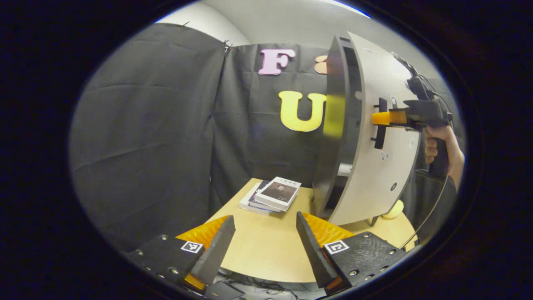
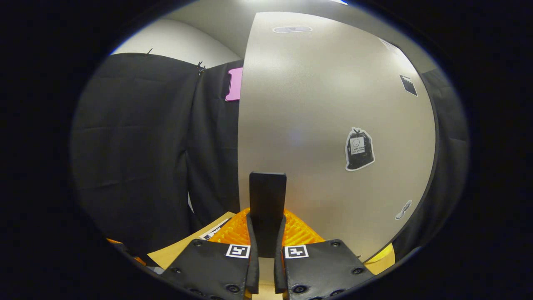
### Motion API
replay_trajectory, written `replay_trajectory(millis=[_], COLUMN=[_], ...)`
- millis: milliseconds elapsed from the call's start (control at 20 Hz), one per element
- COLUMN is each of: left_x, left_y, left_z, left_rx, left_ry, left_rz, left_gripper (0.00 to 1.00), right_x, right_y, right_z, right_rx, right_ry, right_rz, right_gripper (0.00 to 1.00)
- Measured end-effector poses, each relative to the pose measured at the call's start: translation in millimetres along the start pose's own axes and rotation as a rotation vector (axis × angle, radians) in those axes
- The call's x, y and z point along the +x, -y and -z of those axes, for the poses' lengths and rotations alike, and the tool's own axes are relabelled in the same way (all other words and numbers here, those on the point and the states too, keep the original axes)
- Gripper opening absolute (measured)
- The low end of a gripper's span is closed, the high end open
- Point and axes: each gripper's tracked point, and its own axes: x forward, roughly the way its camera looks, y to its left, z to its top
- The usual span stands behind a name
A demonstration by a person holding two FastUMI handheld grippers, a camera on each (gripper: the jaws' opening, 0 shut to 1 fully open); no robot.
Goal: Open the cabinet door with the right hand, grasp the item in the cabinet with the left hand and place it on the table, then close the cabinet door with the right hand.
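right claw on the cabinet door handle, left claw waiting over the worktop

my right claw [image 2: 266,250] is pinched tight on the dark upright handle [image 2: 267,200] of the pale cabinet door [image 2: 316,125]; in the left gripper view that door [image 1: 374,166] stands slightly ajar on the cabinet [image 1: 337,125]. my left claw [image 1: 264,241] is spread wide with nothing in it, above the worktop [image 1: 266,246] near a stack of books [image 1: 272,195]. i cannot make out the item inside the cabinet.
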Motion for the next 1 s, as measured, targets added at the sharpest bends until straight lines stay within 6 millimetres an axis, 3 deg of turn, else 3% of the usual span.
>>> replay_trajectory(millis=[200, 350, 400, 500, 1000], left_x=[-18.3, -32.7, -38.1, -46.5, -86.1], left_y=[34.4, 51.9, 58.1, 64.8, 89.1], left_z=[-5.9, -7.4, -9.6, -15.2, -20.1], left_rx=[-0.022, -0.023, -0.023, -0.004, 0.047], left_ry=[0.022, 0.033, 0.040, 0.064, 0.091], left_rz=[-0.004, -0.023, -0.018, -0.018, -0.078], left_gripper=[0.85, 0.85, 0.89, 0.85, 0.85], right_x=[-26.2, -44.1, -49.4, -60.8, -71.5], right_y=[-0.1, 5.9, 7.5, 9.9, 21.9], right_z=[5.0, 6.1, 5.7, 4.3, 14.2], right_rx=[-0.005, -0.004, -0.003, 0.000, 0.037], right_ry=[-0.018, -0.020, -0.021, -0.020, -0.011], right_rz=[-0.072, -0.114, -0.127, -0.154, -0.216], right_gripper=[0.16, 0.16, 0.16, 0.16, 0.16])
